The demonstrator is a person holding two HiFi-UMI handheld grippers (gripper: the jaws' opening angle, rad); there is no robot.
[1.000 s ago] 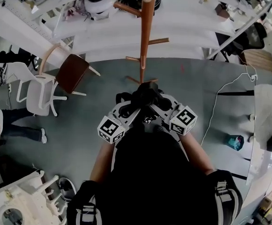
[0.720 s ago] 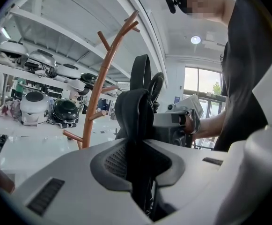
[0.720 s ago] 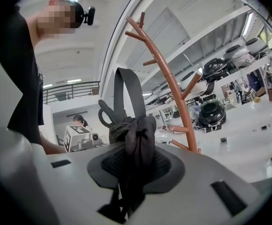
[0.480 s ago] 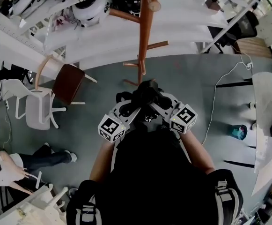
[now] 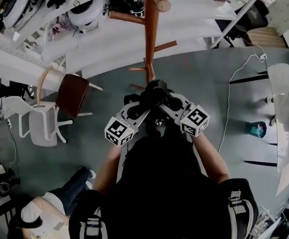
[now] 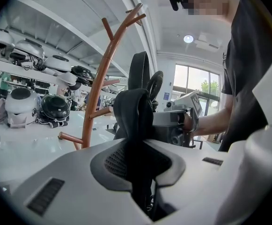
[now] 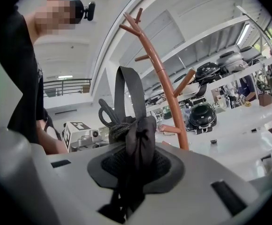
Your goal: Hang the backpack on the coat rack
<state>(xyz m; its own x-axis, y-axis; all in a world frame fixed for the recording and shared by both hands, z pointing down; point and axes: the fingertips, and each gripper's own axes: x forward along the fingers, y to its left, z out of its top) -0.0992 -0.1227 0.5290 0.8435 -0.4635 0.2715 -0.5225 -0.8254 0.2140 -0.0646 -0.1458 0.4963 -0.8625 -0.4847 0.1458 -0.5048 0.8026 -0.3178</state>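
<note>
The black backpack (image 5: 154, 183) hangs in front of the person, gripped at its top by both grippers. My left gripper (image 5: 138, 108) is shut on a fold of its black fabric (image 6: 133, 121). The right gripper (image 5: 170, 105) is shut on another bunched fold (image 7: 138, 135), and a grey strap loop (image 7: 126, 93) stands up just past it. The brown wooden coat rack (image 5: 150, 39) rises just beyond the grippers, its pegs pointing up and outward. In the left gripper view the coat rack (image 6: 98, 78) stands left of the fabric; in the right gripper view the coat rack (image 7: 166, 88) stands right of it.
White shelves (image 5: 99, 29) carrying helmets (image 6: 54, 108) run behind the rack. A brown chair (image 5: 72, 91) and a white chair (image 5: 40, 126) stand at the left. A person (image 5: 45, 210) crouches at lower left. A white cable (image 5: 234, 93) and a teal object (image 5: 257, 129) lie at the right.
Both grippers have carried the backpack's top closer to the rack's pole. The person at the lower left has shifted across the floor.
</note>
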